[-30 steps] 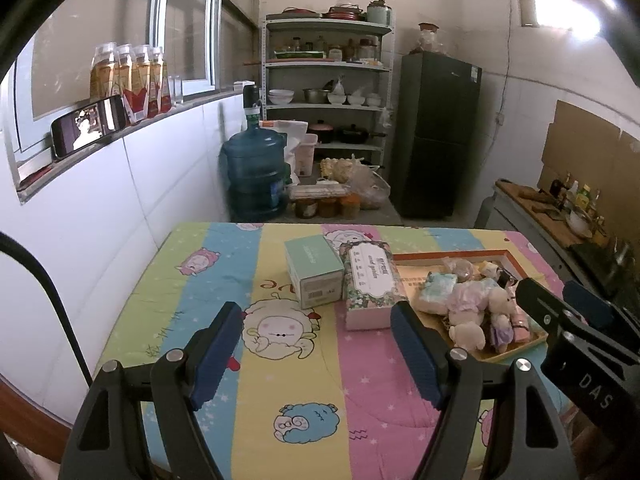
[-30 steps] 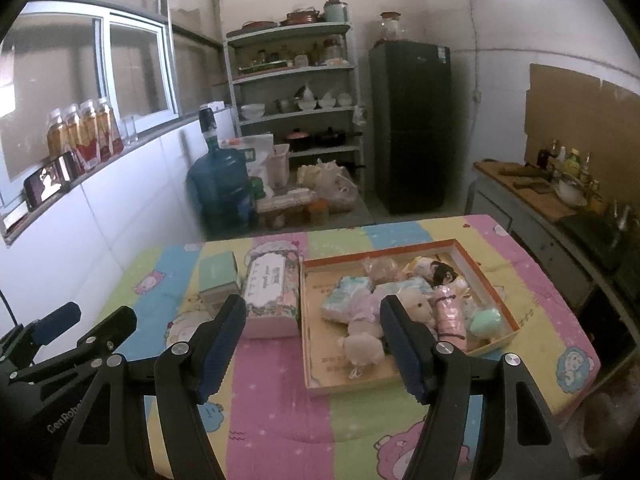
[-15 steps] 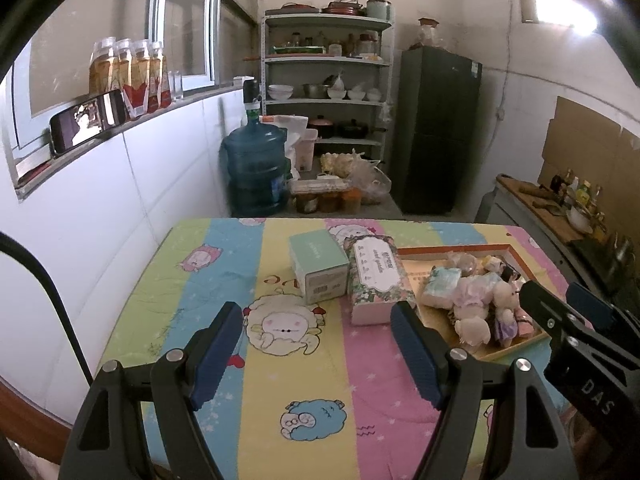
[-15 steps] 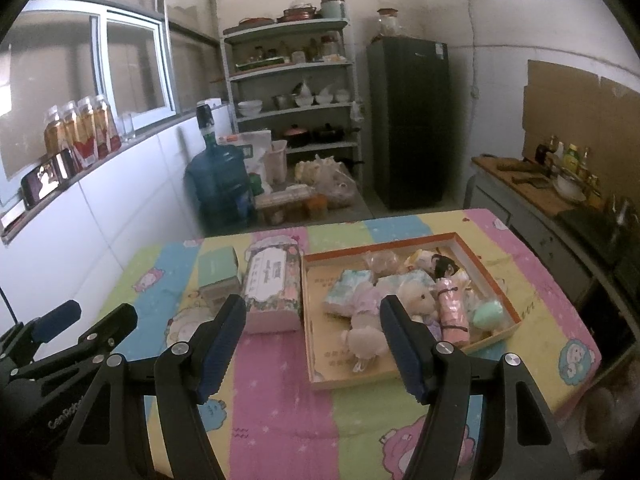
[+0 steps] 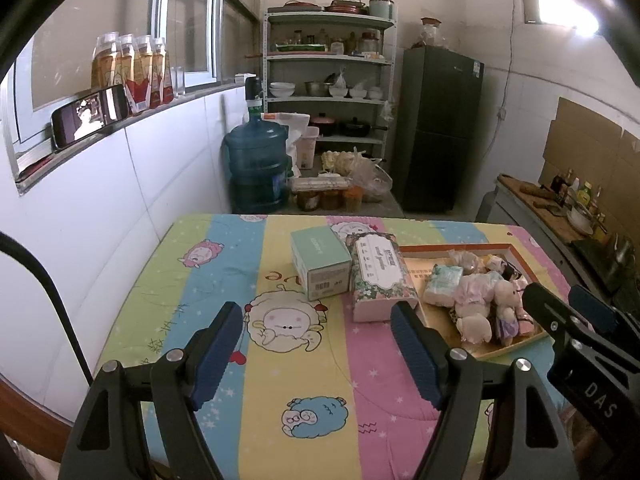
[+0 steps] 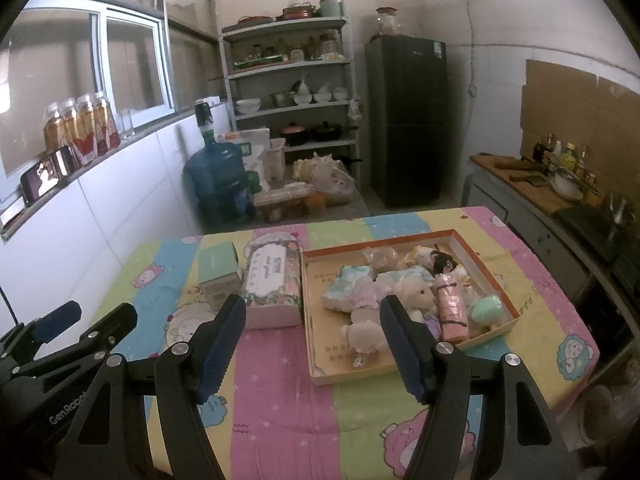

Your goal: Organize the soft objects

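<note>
soft toys: pale plush figures, a pink roll and a mint ball, heaped in an orange-rimmed cardboard tray on the striped cartoon tablecloth. floral tissue box is set touching the tray's left side, a mint box beside it; their print is too small to be read. left gripper and right gripper are held wide apart over the cloth, nothing gripped. "das" and "genrobo" are read on the gripper bodies.
</note>
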Tool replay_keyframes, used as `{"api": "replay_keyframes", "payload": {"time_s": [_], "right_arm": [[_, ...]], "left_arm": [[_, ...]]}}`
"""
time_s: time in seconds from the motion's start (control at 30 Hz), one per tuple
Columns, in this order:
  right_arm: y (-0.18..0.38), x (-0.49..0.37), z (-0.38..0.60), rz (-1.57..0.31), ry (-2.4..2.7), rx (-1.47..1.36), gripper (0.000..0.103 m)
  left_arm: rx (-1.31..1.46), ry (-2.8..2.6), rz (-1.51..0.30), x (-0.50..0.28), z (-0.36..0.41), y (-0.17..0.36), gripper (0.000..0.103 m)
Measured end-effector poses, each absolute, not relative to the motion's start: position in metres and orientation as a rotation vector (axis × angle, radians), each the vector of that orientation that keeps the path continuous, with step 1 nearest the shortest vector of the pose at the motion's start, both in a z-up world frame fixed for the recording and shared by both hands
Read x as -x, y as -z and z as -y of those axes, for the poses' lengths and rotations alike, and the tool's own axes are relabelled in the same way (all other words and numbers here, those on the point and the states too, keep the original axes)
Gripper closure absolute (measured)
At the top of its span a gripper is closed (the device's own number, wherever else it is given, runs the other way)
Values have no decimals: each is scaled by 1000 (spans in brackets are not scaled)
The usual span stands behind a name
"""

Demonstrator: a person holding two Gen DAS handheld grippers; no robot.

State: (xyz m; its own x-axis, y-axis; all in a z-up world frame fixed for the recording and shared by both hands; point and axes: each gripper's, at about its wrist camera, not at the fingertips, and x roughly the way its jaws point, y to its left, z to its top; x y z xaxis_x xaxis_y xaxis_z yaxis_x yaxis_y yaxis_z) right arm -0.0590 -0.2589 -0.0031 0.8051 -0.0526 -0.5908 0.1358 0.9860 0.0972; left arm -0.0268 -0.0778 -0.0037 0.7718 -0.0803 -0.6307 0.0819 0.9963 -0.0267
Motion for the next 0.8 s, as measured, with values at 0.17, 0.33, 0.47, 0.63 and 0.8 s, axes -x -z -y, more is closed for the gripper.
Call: {"api": "replay_keyframes", "payload": {"time_s": [0.17,0.33,0.47,0.63,0.8], "right_arm": [[4,59,258,-625,100,-140,32],[3,58,255,-628,94,-142,32],[1,55,253,-626,91,-141,32],[1,55,251,-627,93,-141,32],[1,54,252,-628,93,-142,32]], "left_arm": [[-4,86,-684,27,78,4,26],[-4,82,-682,25,75,2,26],[-4,83,-682,25,74,2,26],[-5,84,-683,24,74,2,26],[-5,87,-686,23,72,2,26]]}}
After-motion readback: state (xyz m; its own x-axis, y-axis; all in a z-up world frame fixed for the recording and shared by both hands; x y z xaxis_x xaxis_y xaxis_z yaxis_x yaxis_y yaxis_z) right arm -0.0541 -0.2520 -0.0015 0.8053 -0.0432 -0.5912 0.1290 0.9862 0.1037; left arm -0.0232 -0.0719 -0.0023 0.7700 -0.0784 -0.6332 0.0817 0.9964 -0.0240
